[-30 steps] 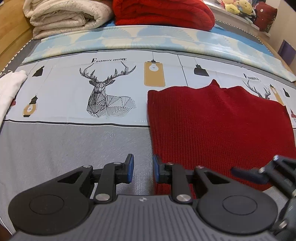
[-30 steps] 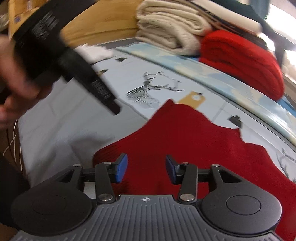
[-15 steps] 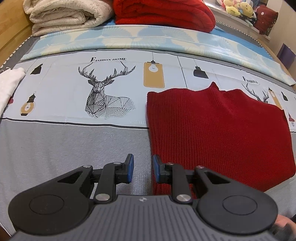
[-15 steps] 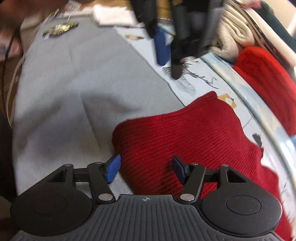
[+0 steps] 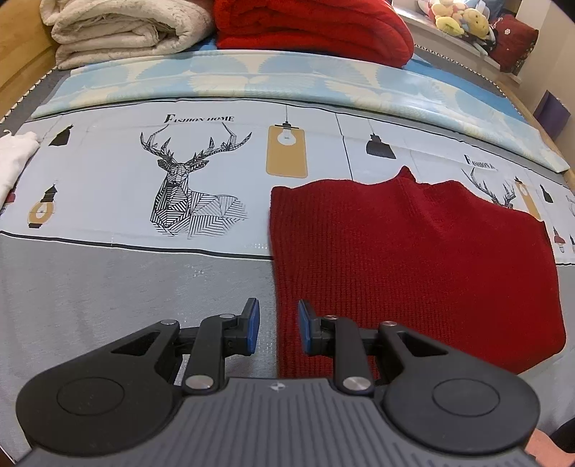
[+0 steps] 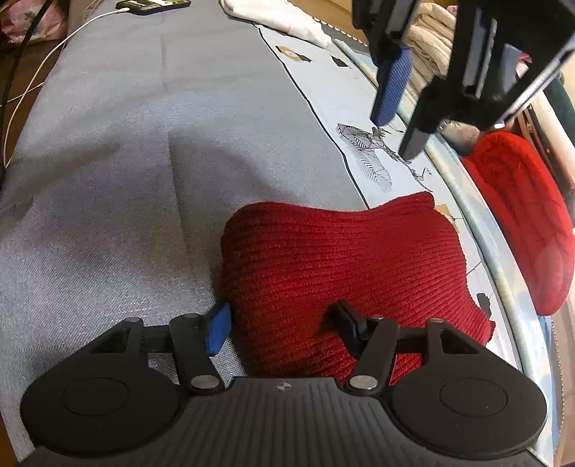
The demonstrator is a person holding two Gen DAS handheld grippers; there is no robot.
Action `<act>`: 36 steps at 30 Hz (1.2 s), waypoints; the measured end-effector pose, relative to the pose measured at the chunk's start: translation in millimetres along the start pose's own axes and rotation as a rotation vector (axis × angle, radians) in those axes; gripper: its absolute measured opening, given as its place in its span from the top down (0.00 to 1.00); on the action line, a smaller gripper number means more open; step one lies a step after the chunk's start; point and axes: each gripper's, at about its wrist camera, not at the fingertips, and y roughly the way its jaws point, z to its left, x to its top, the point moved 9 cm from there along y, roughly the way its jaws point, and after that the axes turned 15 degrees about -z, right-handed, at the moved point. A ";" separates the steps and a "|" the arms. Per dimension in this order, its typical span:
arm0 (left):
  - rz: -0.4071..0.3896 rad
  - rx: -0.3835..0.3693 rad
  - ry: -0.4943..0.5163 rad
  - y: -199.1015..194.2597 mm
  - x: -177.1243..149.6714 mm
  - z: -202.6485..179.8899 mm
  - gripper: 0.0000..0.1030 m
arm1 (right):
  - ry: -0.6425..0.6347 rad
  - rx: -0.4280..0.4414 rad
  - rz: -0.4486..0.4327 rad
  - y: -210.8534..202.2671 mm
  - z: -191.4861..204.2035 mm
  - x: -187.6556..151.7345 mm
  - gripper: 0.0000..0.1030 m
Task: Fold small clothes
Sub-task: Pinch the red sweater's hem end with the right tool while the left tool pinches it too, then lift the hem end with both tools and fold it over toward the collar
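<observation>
A red knitted garment lies flat on the bed, folded into a rough rectangle. My left gripper is open and empty, hovering over the garment's near left edge. In the right wrist view the same garment lies close under my right gripper, which is open wide with its jaws astride the garment's near corner. The left gripper shows there high up, above the bed and clear of the cloth.
A printed sheet with a deer covers the bed. Folded cream blanket and red blanket lie at the back. White cloth lies at the left. A phone and cable lie on the grey cover.
My right gripper has swung down and around to the garment's corner and opened wider. It has left the left wrist view. My left gripper has stayed nearly still, open.
</observation>
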 end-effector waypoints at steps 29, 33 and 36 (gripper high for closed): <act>0.273 -0.354 -0.451 69.7 -22.5 -59.6 0.16 | 0.364 -0.060 -0.265 -117.8 -98.0 14.1 0.85; 0.307 -0.352 -0.416 80.5 -30.3 -65.5 0.24 | 0.378 -0.043 -0.271 -124.6 -98.8 11.5 0.85; 0.309 -0.336 -0.412 85.4 -30.3 -64.3 0.41 | 0.384 -0.030 -0.271 -121.7 -101.0 11.0 0.85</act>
